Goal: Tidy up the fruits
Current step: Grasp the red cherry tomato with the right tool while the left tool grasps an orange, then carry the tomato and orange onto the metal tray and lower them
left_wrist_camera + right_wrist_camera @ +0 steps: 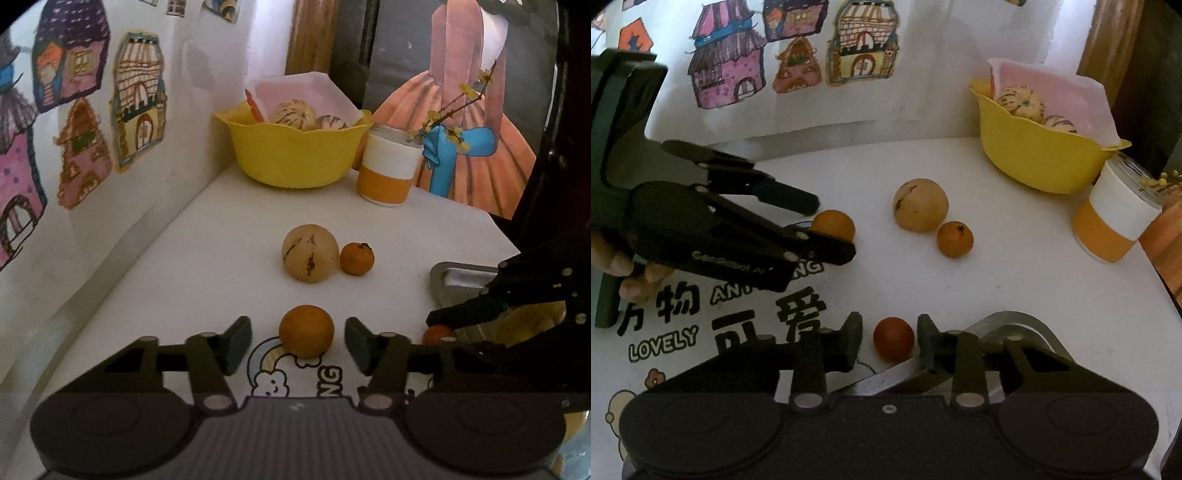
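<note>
- The left gripper (pixel 298 345) is released; its jaws stand wide on either side of an orange (pixel 306 331) that sits on the white table (pixel 184 258), with clear gaps on both sides, so nothing is grasped.
- The right gripper (pixel 888 343) is likewise released; a smaller, redder orange (pixel 893 338) lies between its fingertips, apart from both pads, just near of a metal tray (pixel 1027 328) at its right.
- Farther out, at mid-table, a pale striped melon (pixel 310 253) rests touching or almost touching a small tangerine (pixel 357 258) on its right; at the far end a yellow bowl (pixel 295 162) already holds similar striped melons, with an orange-and-white cup (pixel 388 173) just right of it.
- Handling, as a judgement: the oranges look light, round and firm with a slightly yielding peel; they will roll if nudged by one pad first, so close evenly across the widest middle, with the pads low enough not to squeeze the fruit upward.
- The melon looks heavier and broader; it may need the jaws near full spread, and its smooth skin could slip.
- Which container each fruit belongs in cannot be told for certain.
</note>
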`<move>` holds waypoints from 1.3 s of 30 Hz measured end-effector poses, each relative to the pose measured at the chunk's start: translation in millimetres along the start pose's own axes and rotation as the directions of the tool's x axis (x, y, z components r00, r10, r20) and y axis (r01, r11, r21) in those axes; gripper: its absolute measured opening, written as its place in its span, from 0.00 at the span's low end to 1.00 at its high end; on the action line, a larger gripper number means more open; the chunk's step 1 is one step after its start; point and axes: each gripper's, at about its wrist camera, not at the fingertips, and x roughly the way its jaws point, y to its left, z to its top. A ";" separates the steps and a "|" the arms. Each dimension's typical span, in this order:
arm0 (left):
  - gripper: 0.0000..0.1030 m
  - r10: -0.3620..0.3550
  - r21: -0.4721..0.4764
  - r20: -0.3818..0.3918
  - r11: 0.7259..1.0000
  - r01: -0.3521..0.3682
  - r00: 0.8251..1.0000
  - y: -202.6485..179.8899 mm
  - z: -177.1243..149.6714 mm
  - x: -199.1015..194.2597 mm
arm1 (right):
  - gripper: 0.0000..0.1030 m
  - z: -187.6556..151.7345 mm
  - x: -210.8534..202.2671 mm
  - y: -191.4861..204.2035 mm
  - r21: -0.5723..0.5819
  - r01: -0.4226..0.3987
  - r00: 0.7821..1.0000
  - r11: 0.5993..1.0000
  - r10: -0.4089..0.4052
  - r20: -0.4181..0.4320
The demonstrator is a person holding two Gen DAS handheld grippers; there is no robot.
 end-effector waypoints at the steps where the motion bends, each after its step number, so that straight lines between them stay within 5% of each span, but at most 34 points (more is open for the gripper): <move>1: 0.45 0.002 0.006 -0.002 1.000 -0.002 1.000 -1.2 0.3 0.7 | 0.28 0.1 -0.3 1.2 -0.007 0.003 1.000 1.000 -0.003 -0.002; 4: 0.34 -0.001 0.029 -0.008 1.000 0.001 1.000 -5.5 0.3 1.1 | 0.23 -0.1 -0.9 3.5 -0.020 0.010 1.000 1.000 -0.010 -0.003; 19: 0.33 -0.017 0.015 0.001 1.000 0.017 1.000 -17.8 -2.5 -29.2 | 0.23 -2.8 -32.6 13.3 0.038 0.048 0.994 0.998 -0.051 0.094; 39: 0.33 -0.162 0.053 0.055 0.986 0.159 0.985 -92.3 -29.9 -117.6 | 0.23 -59.7 -159.3 47.5 0.113 0.178 0.967 0.978 -0.194 0.163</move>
